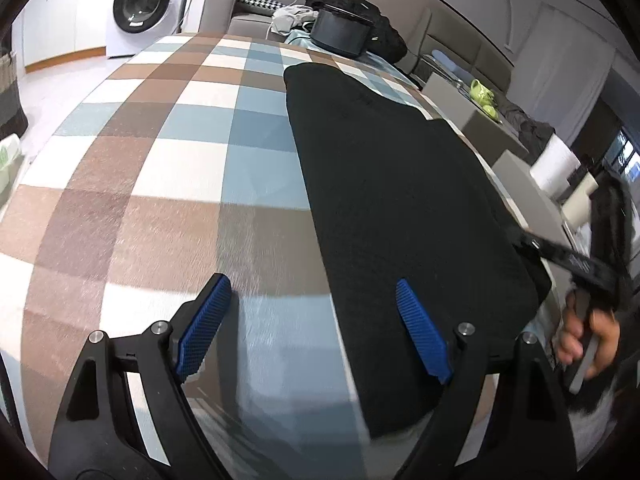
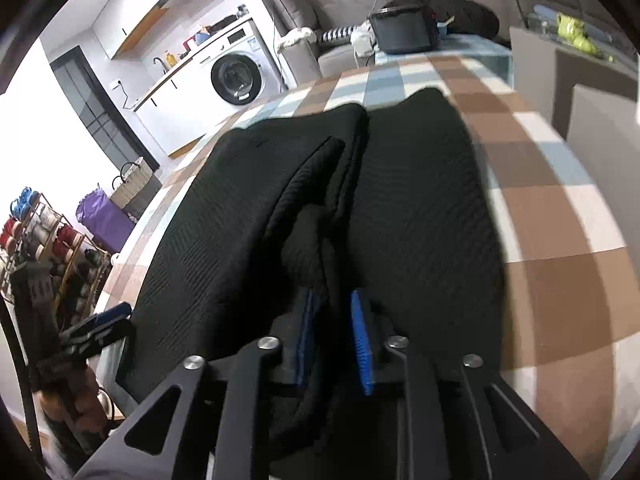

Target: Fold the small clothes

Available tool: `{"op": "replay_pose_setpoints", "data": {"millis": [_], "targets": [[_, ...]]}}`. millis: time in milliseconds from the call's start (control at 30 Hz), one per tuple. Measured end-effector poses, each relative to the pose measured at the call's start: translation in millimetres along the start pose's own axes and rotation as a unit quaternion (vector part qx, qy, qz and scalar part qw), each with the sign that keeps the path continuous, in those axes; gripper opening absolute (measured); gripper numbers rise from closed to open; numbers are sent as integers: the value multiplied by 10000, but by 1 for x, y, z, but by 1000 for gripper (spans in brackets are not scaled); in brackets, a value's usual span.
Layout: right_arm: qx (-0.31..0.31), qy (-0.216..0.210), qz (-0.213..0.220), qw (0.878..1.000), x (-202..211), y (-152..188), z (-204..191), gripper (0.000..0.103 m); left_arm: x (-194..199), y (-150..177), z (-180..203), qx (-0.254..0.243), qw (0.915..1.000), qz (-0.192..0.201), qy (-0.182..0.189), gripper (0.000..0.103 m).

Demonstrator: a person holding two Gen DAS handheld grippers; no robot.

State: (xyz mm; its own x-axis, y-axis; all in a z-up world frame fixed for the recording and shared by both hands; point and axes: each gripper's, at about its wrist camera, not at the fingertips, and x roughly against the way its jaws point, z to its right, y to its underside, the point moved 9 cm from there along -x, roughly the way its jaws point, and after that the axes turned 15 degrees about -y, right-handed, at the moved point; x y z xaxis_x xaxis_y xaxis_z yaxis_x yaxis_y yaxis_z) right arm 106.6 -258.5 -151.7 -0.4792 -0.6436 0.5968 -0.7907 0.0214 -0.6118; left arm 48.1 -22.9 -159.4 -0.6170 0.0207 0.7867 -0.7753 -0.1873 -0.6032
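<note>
Lying lengthwise on a surface covered with a checked cloth [image 1: 160,152] of brown, blue and white squares is a black ribbed garment [image 1: 392,184], with two long panels side by side that suggest a pair of shorts or small trousers. In the right wrist view the garment [image 2: 420,208] fills the middle of the frame, its left panel doubled over so a folded edge runs beside the central seam. The right gripper [image 2: 338,344] has its jaws drawn narrow, pinching a bunched ridge of the black fabric between the blue pads at the near end of the garment. The left gripper [image 1: 316,328] hangs above the near end of the cloth with its jaws spread wide and nothing between them; one blue pad sits over the checked cloth, the other over the garment's left edge. At the right edge of the left wrist view, the person's right hand [image 1: 588,340] grips the handle of the other tool. Beyond the far end of the surface stand a white washing machine [image 1: 144,4], a grey sofa [image 1: 240,12] and a dark boxy container [image 1: 340,32] resting by a heap of black cloth.
</note>
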Motion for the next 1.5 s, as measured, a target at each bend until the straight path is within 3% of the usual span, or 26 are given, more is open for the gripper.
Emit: {"op": "replay_pose_setpoints", "data": {"millis": [67,167,267,333,367,467,600,933,1067,1100,1167,1300,1367,1500], "targets": [[-74,21,176,9998,13,0,5,40,-9,-9,7,29,10000,-80,49,83],[-218,170,548,9981,42,0,16,43,-23,-24,22,34,9999,-149,78,83],[-444,392,580,9966,54,-4,36,45,-34,-35,36,-29,9998,-190,59,81],[-576,355,569,9961,58,-1,41,45,-40,-41,44,-7,9998,-170,117,65],[-599,300,547,9963,58,0,43,45,-42,-42,45,6,9998,-157,107,47],[-622,298,473,9965,54,2,49,45,-46,-47,46,-40,10000,-21,-86,21],[-629,199,373,9971,49,9,46,45,-41,-52,39,-50,9998,108,-146,14],[-489,-104,72,9987,18,13,21,45,-25,-46,-39,443,9982,103,-399,14],[-305,-182,-17,9994,-3,15,6,45,-19,-46,-52,491,9978,177,-411,18],[-245,-142,-78,9996,-9,16,4,42,-17,-46,-53,467,9978,208,-429,21],[-107,33,-203,9997,-14,18,1,13,-13,-45,-55,414,9974,276,-521,27],[-133,340,-51,9993,0,8,4,18,-4,-44,-59,469,9965,395,-569,53],[-318,43,143,9994,4,-5,1,35,2,-46,-61,523,9955,555,-562,56],[-362,-421,269,9981,-10,-31,-24,39,11,-48,-58,556,9950,633,-527,58]]}}
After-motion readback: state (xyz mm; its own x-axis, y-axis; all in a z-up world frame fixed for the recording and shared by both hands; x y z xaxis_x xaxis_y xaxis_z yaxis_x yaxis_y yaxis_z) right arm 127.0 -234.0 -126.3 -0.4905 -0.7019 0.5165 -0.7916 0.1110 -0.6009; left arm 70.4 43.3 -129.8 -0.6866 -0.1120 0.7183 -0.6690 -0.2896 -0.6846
